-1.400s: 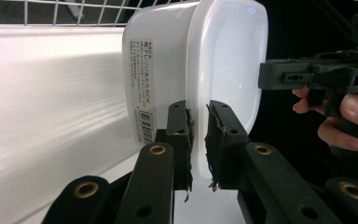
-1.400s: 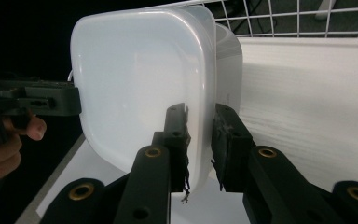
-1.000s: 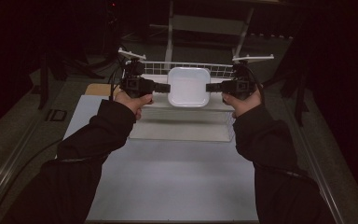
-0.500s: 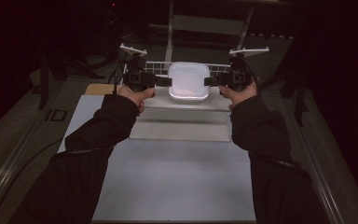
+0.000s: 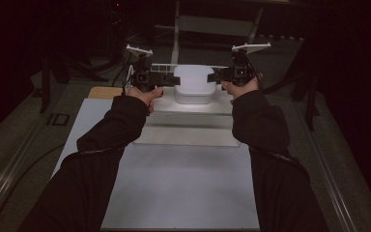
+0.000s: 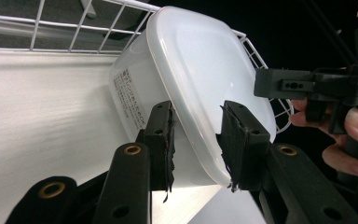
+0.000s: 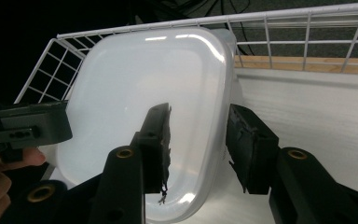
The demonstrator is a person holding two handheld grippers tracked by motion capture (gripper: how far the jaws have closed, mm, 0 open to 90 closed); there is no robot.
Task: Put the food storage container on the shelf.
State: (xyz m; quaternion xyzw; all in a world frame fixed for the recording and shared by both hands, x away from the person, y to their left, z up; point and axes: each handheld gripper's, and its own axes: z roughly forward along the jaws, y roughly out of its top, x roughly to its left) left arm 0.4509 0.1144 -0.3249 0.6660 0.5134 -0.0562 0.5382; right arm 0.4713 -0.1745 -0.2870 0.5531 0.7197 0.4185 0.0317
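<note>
A white lidded plastic container [image 5: 193,83] hangs tilted between my two grippers, over a white shelf board [image 5: 193,113] and in front of a white wire basket [image 5: 162,66]. My left gripper [image 5: 171,79] is shut on its left edge. In the left gripper view the jaws [image 6: 198,109] pinch the container [image 6: 200,60] across its lid rim. My right gripper [image 5: 218,75] is shut on the opposite edge. In the right gripper view the jaws [image 7: 199,112] straddle the container [image 7: 140,84] at its rim.
The wire basket [image 7: 307,32] rises just behind the container. A stepped white board [image 5: 188,135] lies on the pale table top [image 5: 174,193]. A wooden board [image 5: 99,92] sits at the back left. Dark floor and stands surround the table.
Both grippers have carried the container away from the person, up toward the wire basket. The arms are stretched farther forward.
</note>
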